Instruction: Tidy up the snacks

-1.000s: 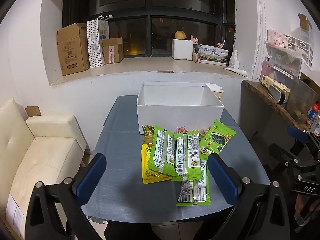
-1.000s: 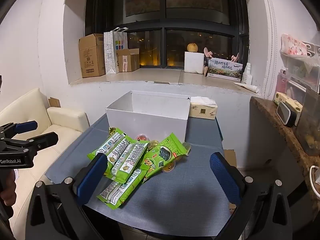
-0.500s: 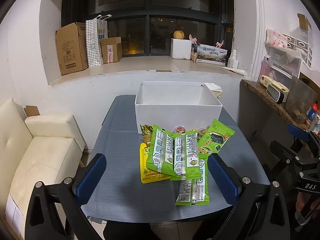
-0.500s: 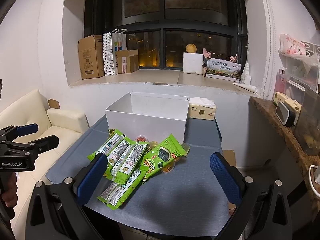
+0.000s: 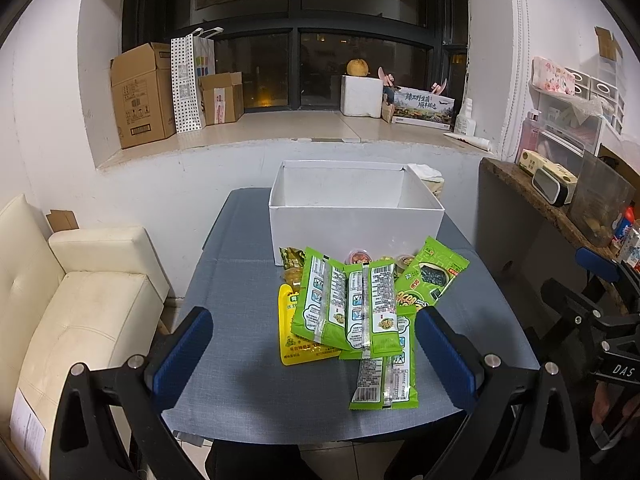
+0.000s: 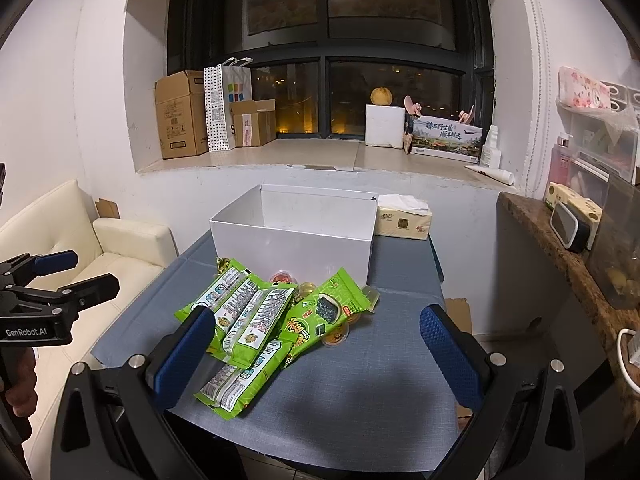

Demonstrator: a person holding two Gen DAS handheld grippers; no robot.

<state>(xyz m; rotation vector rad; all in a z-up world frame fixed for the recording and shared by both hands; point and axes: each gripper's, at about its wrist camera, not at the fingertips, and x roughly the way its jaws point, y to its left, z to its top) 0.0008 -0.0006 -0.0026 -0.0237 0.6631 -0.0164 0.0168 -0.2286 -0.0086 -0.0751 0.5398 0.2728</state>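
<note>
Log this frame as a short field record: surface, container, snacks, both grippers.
surface: blue-grey table
container: open white box at the table's far side; no snacks visible inside
snacks: green packets piled in front of the box, over a yellow pouch; small jelly cups beside them
left gripper: open, empty, above the table's near edge
right gripper: open, empty, facing the pile
background: tissue pack behind the box

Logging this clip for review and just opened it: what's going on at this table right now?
A person holds a gripper in each hand over a grey table. Both the left gripper and right gripper are open and empty, hovering short of a pile of green snack packets. The white box behind the pile looks empty as far as its inside shows, so sorting hasn't started.
</note>
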